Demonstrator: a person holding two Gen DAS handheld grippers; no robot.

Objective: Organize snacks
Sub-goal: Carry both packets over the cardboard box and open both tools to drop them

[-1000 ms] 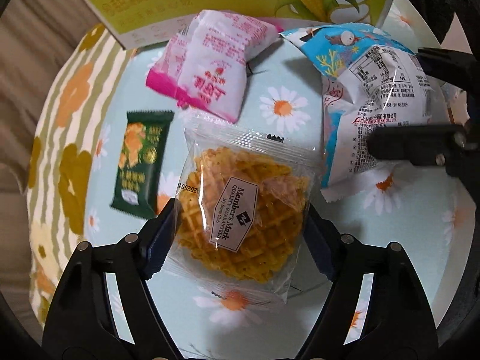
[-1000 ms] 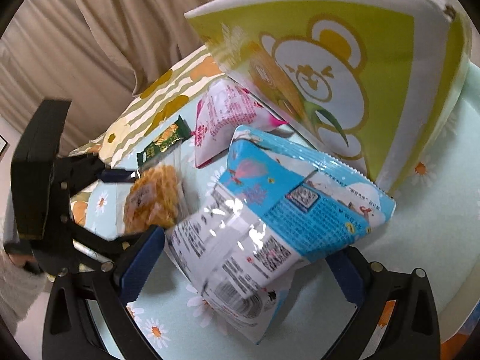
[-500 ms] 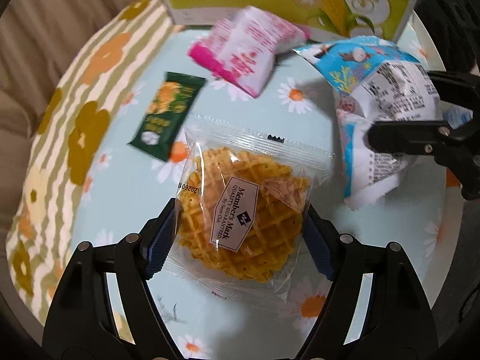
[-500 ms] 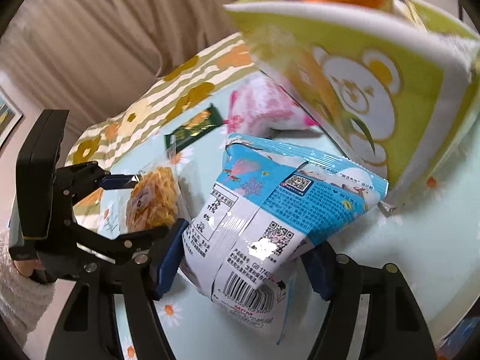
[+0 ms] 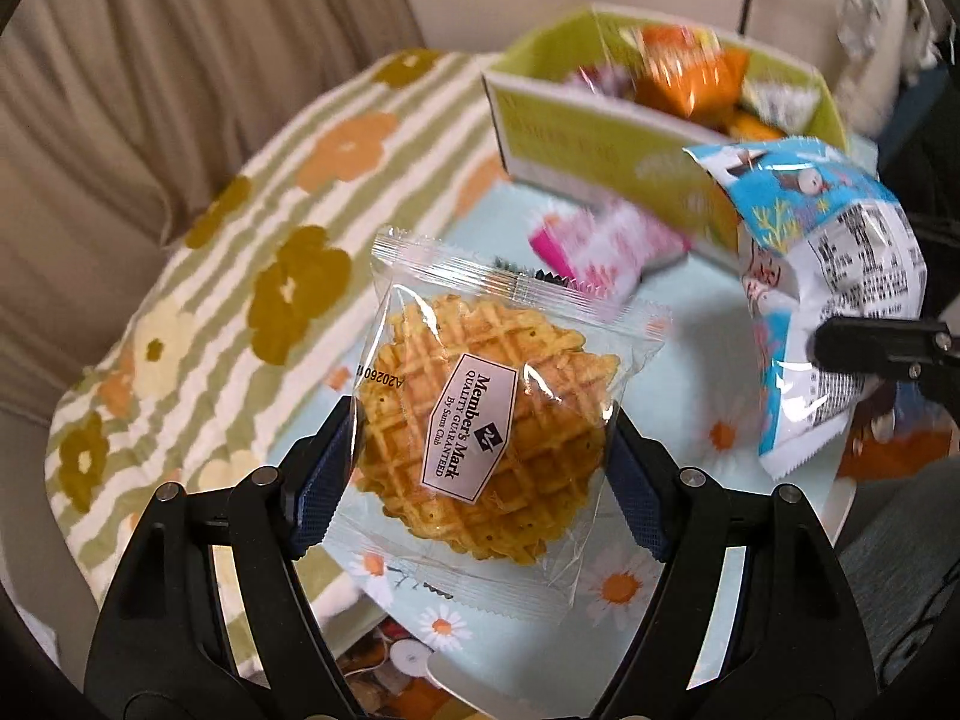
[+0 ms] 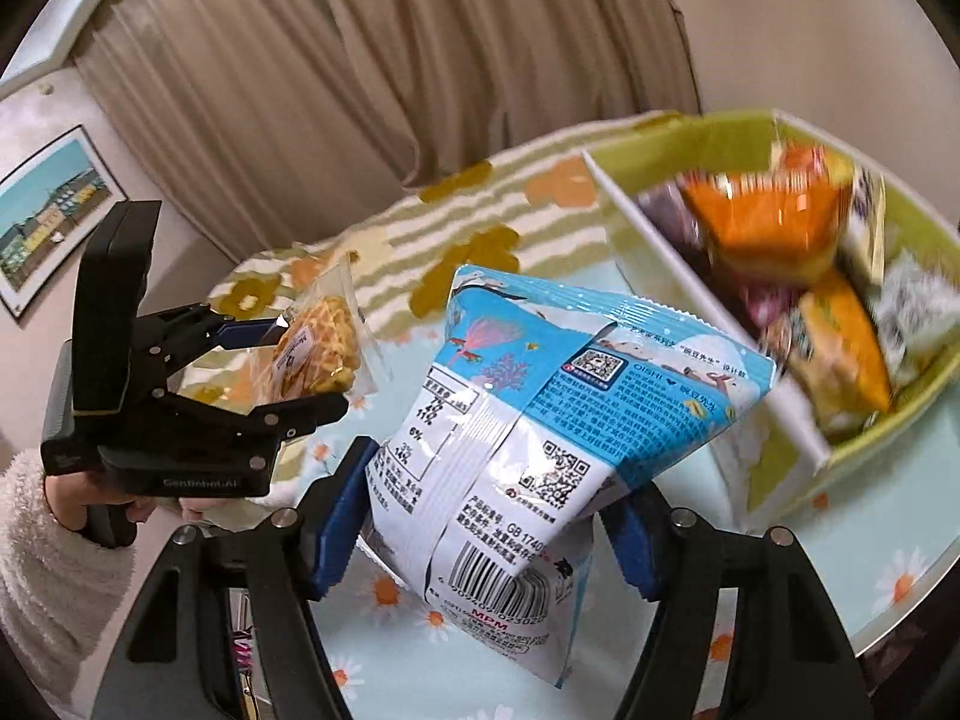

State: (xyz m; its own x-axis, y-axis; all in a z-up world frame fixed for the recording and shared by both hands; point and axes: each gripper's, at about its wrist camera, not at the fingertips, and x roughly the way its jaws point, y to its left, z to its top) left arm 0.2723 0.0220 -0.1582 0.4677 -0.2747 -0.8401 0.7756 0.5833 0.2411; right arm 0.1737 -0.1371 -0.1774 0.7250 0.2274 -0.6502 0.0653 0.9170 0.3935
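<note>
Right gripper [image 6: 483,516] clamps a blue snack bag [image 6: 540,420] beside the green box [image 6: 870,426].

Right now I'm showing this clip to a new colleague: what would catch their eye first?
Two snacks held in the air: the left gripper clamps a clear-wrapped waffle cookie, and the right gripper pinches a blue-and-white snack bag. Behind them on the daisy tablecloth sits a green box already full of bright packets.
</note>
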